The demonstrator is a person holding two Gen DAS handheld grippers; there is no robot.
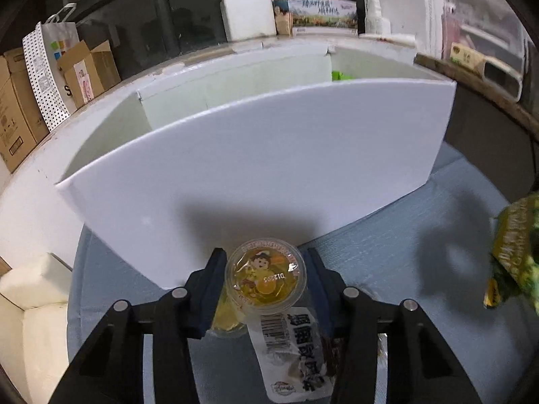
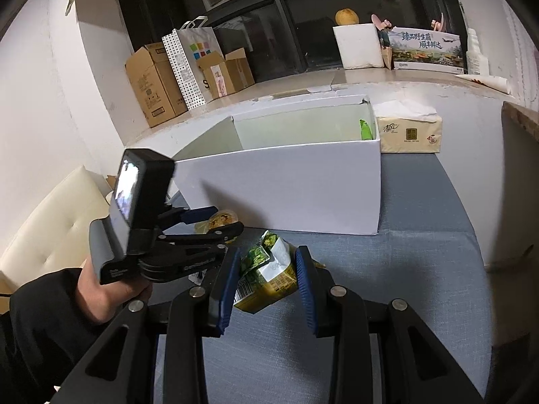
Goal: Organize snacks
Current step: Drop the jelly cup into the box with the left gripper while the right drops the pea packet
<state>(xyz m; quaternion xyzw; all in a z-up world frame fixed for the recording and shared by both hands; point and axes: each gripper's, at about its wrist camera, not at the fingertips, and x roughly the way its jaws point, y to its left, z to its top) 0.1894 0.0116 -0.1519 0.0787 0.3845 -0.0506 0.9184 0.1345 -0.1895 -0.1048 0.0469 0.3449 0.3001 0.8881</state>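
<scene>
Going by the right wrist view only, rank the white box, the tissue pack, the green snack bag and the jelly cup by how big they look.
1. white box
2. tissue pack and green snack bag: similar apparent size; the bag sits much nearer the camera, so their true order is unsure.
3. jelly cup, partly hidden by the left gripper

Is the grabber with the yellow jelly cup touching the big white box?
Apart. The right wrist view shows the left gripper holding the jelly cup short of the white box, with a strip of blue tablecloth between them.
</scene>
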